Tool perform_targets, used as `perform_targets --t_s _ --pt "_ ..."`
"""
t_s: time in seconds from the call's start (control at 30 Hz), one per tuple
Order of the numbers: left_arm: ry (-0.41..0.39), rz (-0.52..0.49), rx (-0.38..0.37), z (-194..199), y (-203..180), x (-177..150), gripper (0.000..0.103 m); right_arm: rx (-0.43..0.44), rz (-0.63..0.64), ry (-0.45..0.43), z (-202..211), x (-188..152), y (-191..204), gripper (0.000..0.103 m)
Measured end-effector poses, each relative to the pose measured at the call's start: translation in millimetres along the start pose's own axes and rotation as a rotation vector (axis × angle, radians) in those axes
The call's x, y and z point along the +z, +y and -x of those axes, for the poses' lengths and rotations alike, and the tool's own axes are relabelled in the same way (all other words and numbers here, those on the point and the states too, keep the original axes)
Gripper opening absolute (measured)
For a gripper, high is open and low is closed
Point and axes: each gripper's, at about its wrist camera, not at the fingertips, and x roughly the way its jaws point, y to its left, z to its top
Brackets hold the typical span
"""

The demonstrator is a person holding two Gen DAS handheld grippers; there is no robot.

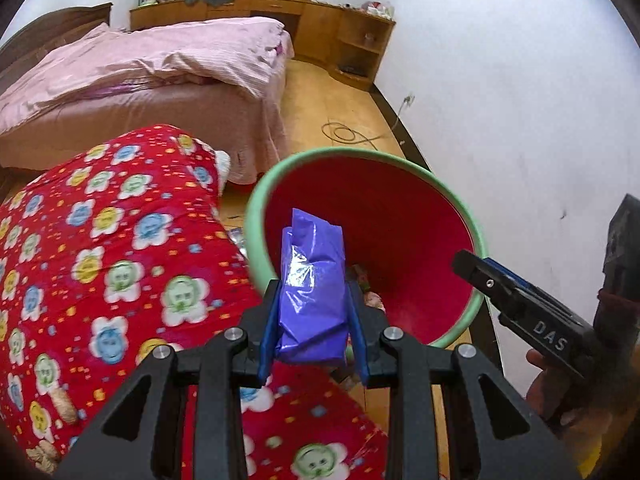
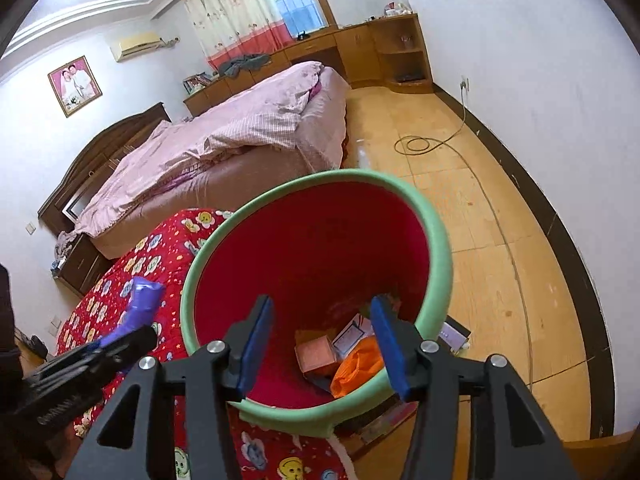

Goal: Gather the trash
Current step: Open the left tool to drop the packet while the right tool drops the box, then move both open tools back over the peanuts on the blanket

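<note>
The left gripper [image 1: 314,320] has its blue fingers [image 1: 269,334] pressed in on a crumpled purple plastic wrapper [image 1: 314,280], pinched low on its body so that most of it stands up past the fingertips. It hangs just at the near green rim of the red bin [image 1: 400,240], apparently not yet fully over the opening. The wrapper looks thin, glossy and very light, soft enough to crush and likely slippery, so a hold across its bunched middle seems the safest place; a grip on a loose edge could let it slide out.

The right gripper [image 2: 324,344] is spread wide with nothing between its fingers [image 2: 256,344], poised over the bin's mouth [image 2: 360,178].

The right wrist view looks down into the bin and shows what the left view barely does: an orange bag [image 2: 356,366], a pinkish box [image 2: 318,354] and a printed card [image 2: 352,334] on the bottom, plus flat packaging [image 2: 454,334] on the floor just beside the bin. It also shows the wrapper [image 2: 142,300] from the side, over the red flowered quilt [image 2: 120,280]. The left view alone shows the grip itself.
</note>
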Motion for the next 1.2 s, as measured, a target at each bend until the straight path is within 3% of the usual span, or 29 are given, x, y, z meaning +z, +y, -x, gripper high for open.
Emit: perform_targets --t_s 0.13,0.3,0.73,1.2 --pt "0.016 -0.013 -0.01 -12 -11 2 0.031 0.014 -0.006 -0.01 3 3 -12 0.054" --pt "0.041 0.016 0.012 -24 -14 4 0.048 0.016 -0.028 -0.012 5 5 -25 0.057" --pt "0.018 0.11 0.093 2 17 -12 0.049 0.068 0.042 0.049 -5 -3 -11 0.063" --pt "-0.053 0.215 0.184 64 67 -42 0.049 0.147 0.132 0.044 21 -24 47 0.071"
